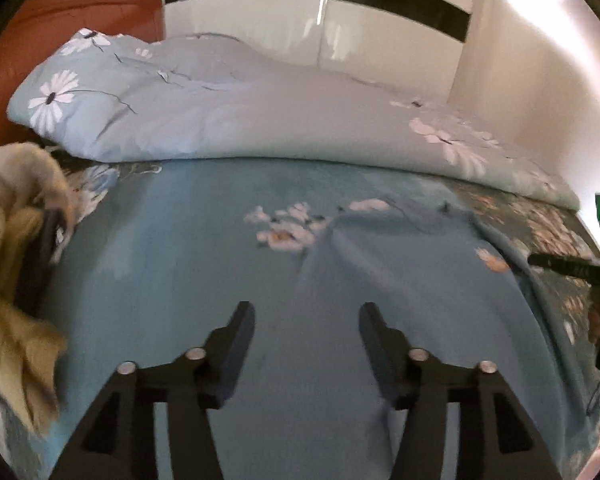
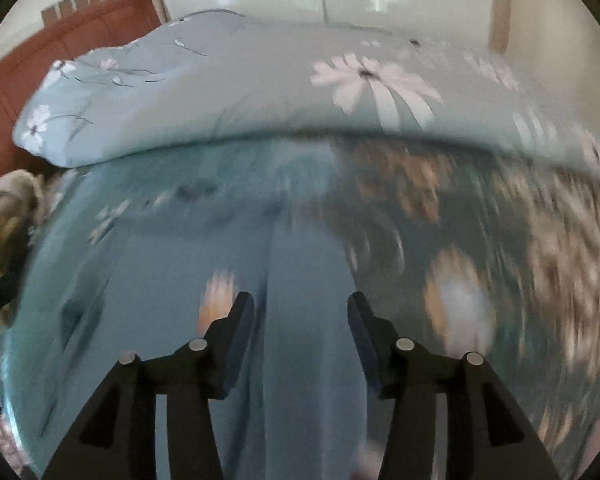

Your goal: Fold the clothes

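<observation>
Both grippers, left gripper [image 1: 307, 312] and right gripper [image 2: 301, 304], are hanging apart and empty over the blue floral cloth [image 1: 220, 280], risking a crooked fold if they clamp unevenly.

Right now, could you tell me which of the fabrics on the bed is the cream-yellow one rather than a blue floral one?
The crumpled cream-yellow garment at the bed's left edge; the blue floral sheet and duvet are both blue.
</observation>
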`<state>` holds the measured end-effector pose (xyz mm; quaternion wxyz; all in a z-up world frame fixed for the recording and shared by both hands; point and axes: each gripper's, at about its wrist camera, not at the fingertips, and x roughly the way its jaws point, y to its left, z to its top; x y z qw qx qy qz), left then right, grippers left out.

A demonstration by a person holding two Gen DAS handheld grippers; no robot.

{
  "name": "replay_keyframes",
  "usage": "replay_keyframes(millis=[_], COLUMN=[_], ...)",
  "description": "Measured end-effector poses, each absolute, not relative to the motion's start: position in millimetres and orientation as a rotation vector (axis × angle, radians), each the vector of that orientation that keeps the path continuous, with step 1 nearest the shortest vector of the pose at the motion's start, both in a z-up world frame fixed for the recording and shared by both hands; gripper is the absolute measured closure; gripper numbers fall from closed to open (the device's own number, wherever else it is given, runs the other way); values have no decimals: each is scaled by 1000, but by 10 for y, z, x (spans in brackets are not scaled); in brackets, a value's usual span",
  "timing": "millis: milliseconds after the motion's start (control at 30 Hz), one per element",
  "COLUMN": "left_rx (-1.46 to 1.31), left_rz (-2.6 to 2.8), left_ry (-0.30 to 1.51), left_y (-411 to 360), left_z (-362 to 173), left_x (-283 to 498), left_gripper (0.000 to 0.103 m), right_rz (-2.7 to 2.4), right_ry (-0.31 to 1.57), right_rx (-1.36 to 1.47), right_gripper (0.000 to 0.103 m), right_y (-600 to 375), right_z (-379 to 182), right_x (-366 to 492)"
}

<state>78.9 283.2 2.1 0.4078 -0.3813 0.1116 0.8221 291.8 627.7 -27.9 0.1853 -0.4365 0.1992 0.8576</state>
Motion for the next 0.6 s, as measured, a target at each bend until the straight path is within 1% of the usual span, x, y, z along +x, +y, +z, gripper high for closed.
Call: replay_keyframes(millis=[100, 167, 267, 400, 533, 567, 600], left_rx=[-965, -999, -1042, -1059, -1025, -1019, -1013], left_rz=[2081, 2060, 2034, 2027, 2030, 2031, 2034], left_ry=[276, 242, 182, 142, 135, 135, 134], left_y=[2599, 2476, 2351, 2265, 2155, 2131, 2100], left_z=[-54, -121, -183, -135, -20, 1, 21], left_x=[1092, 1232, 1384, 1536, 1686, 1710, 1733], left_gripper=[40, 40, 40, 40, 40, 40, 40], right_rz=[2426, 2423, 2413, 2431, 2494, 2512, 2513], right_ry=[692, 787, 881, 896, 987, 1007, 981], right_rx=[-1225, -1231, -1259, -1287, -1277, -1279, -1284], right_gripper=[53, 53, 53, 53, 53, 58, 73], right_y=[6107, 6025, 5885, 5686, 5555, 5522, 5490], right_z=[-389, -503, -642, -721, -706, -699, -685], right_x=[3523, 3932, 4363, 4581, 4596, 4583, 4572])
